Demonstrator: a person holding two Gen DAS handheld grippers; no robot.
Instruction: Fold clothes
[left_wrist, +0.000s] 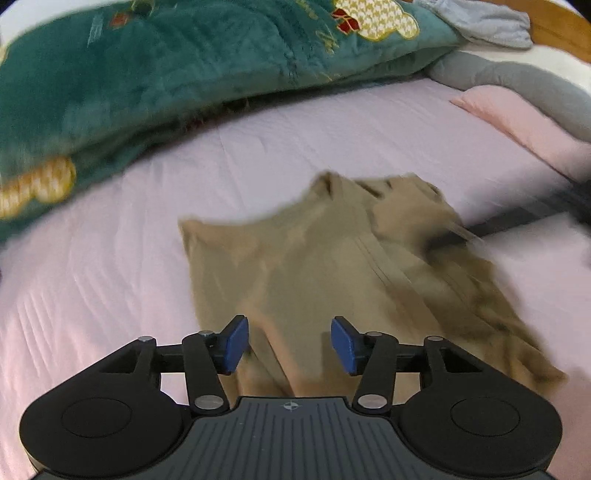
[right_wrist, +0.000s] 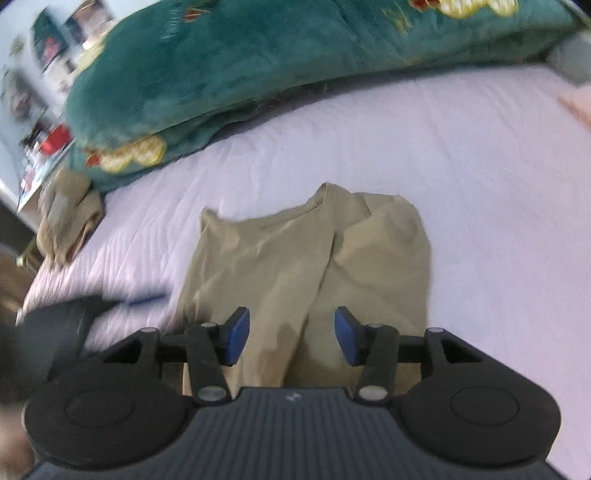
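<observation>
1. Between the blue pads of the left tool (left_wrist: 290, 343) nothing is caught: the jaws stand apart, released, above the near end of the tan garment (left_wrist: 314, 273), which lies below them without touching the pads.
2. The right tool (right_wrist: 291, 338) is in the same state, jaws parted and empty, poised over the same garment's near end; no cloth is pinched on either side.
3. In the left wrist view a blurred dark streak crosses the garment's right edge, probably the right tool. In the right wrist view a dark blurred shape at lower left is likely the left tool.
4. The tan garment lies on the bed (left_wrist: 110, 277), roughly in the middle of the pale pink sheet. Its sides appear turned inward so that it forms a narrowish strip with a seam down the middle, though the far edge is uneven and creased.
5. Judged from that, a first lengthwise fold seems done and let go. What looks left is folding it across its length and smoothing it.
6. Farther out, a second tan bundle (right_wrist: 68, 218) sits crumpled at the bed's left edge, seemingly not yet folded.
7. A teal blanket (right_wrist: 258, 66) is heaped along the far side of the bed, well apart from the garment.
</observation>
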